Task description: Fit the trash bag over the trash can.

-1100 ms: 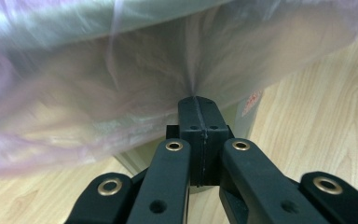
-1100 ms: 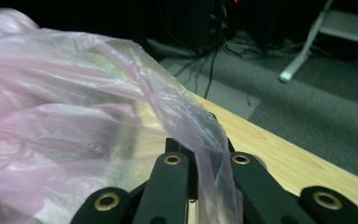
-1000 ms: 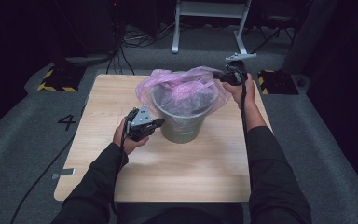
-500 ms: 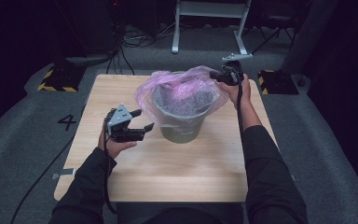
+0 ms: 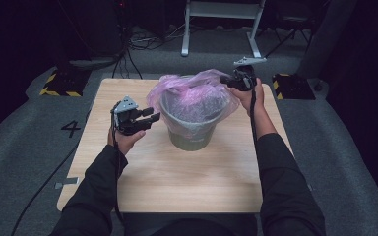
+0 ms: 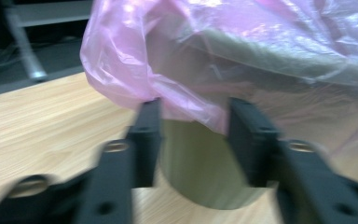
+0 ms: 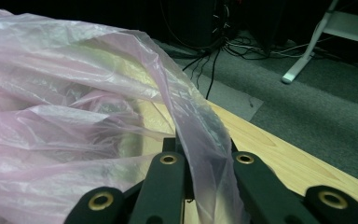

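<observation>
- Two sets of tongs on one job: fitting a pink bag [image 5: 197,91] over a grey bin [image 5: 192,132] mid-surface [image 5: 177,182].
- Bag sits in the bin mouth, film bunched above the rim; near-left side hangs a little over the rim, far side isn't pulled down yet.
- Right tongs [image 5: 230,81] clamp the bag's edge at the far right rim, film pinched between the jaws.
- Left tongs [image 5: 147,118] part open, jaws have just been closing; bag hem [image 6: 186,109] lies ahead of them, nothing pressed.
- Left to do, I'd judge: grab the near hem, stretch it round the rim.
- Writing: a "4" [image 5: 72,129] on the floor, left of the surface; no brand readable.
</observation>
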A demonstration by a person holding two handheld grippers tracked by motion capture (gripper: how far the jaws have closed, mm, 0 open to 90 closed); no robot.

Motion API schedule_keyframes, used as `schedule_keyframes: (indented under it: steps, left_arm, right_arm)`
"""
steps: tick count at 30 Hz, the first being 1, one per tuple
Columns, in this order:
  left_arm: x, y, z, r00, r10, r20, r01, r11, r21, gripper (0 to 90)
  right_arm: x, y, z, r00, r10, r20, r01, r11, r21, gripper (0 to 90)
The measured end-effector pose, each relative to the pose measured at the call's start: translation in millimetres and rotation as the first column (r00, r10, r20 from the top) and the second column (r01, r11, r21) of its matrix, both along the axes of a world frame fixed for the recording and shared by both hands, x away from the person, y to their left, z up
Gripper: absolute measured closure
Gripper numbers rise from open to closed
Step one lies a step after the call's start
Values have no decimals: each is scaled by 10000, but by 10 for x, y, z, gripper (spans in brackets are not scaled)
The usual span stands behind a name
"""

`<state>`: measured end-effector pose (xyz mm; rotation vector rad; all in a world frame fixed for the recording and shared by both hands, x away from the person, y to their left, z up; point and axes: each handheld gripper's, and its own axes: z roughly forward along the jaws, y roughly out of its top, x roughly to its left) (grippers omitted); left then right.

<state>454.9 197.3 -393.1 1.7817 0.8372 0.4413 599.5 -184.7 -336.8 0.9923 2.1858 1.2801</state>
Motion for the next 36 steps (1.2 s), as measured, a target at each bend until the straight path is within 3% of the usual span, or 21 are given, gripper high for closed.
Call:
schedule_keyframes:
  steps: [2, 3, 8, 11, 12, 14, 15, 16, 18, 21, 22, 25, 26, 29, 31, 32, 34, 35, 36]
  left_arm:
    - [-4, 6, 9, 9986, -275, 453, 268, 9995, 160, 858]
    - [-4, 3, 15, 9975, -301, 647, 280, 9991, 331, 899]
    - [-8, 3, -46, 9970, -545, 555, 495, 9948, 891, 900]
    - [-9, 14, -98, 9969, -633, 465, 585, 9936, 967, 900]
    - [-10, 10, -109, 9970, -589, 504, 531, 9926, 1092, 900]
    - [-8, 27, -102, 9961, -13, 879, -83, 9940, 1092, 900]
    - [-1, 74, -78, 9944, 125, 1053, -203, 9971, 733, 897]
    - [15, 131, -42, 9943, 88, 1062, -126, 9993, 347, 758]
    - [27, 222, 39, 9924, 310, 1190, -324, 9994, 102, 532]
    - [20, 318, 180, 9874, 665, 1435, -657, 9978, -101, 400]
    - [22, 352, 239, 9865, 571, 1537, -551, 9983, -174, 354]
    - [46, 401, 400, 9812, 501, 1864, -407, 9977, -537, 321]
    - [82, 399, 440, 9837, 337, 1768, -235, 9980, -595, 319]
    - [253, 318, 490, 9900, 0, 1410, 29, 9998, -210, 325]
    - [365, 212, 489, 9924, -339, 1186, 308, 9991, 283, 330]
    - [411, 157, 481, 9934, -212, 1128, 147, 9982, 574, 345]
    - [491, 94, 459, 9941, -450, 989, 367, 9958, 843, 414]
    - [538, 63, 450, 9944, -208, 1034, 101, 9947, 1027, 486]
    - [570, 57, 445, 9950, -245, 970, 150, 9951, 973, 570]
  right_arm:
    - [-8, 0, -1, 10000, 66, 8, -66, 10000, -1, 879]
    - [-9, -3, -2, 10000, 88, 32, -88, 10000, -6, 881]
    - [2, -29, -22, 10000, -54, -5, 54, 10000, 13, 883]
    - [14, -37, -66, 9999, -63, -110, 62, 10000, -62, 885]
    - [19, -39, -85, 9999, -66, -147, 66, 10000, -45, 887]
    - [30, -42, -121, 9997, -96, -208, 95, 9999, -56, 886]
    - [32, -45, -129, 9997, -120, -197, 120, 9999, -18, 889]
    - [33, -47, -131, 9998, -76, -196, 77, 10000, 36, 892]
    - [23, -46, -113, 10000, -56, -7, 56, 10000, 81, 895]
    - [17, -44, -81, 9999, -42, 121, 42, 10000, 65, 899]
    - [17, -43, -72, 9999, -33, 150, 32, 10000, 36, 899]
    - [17, -39, -55, 9998, -66, 210, 65, 10000, 37, 899]
    - [16, -37, -52, 9997, -54, 246, 53, 10000, 38, 899]
    - [14, -24, -46, 9996, -12, 284, 10, 10000, 53, 900]
    - [18, -7, -41, 9996, 24, 267, -25, 10000, 67, 899]
    - [19, 5, -37, 9996, 58, 283, -61, 9999, 93, 899]
    - [23, 24, -28, 9995, 139, 290, -141, 9999, 65, 899]
    - [31, 32, -25, 9993, 155, 330, -155, 9999, -17, 899]
    - [34, 42, -20, 9994, 137, 309, -136, 9999, -29, 898]
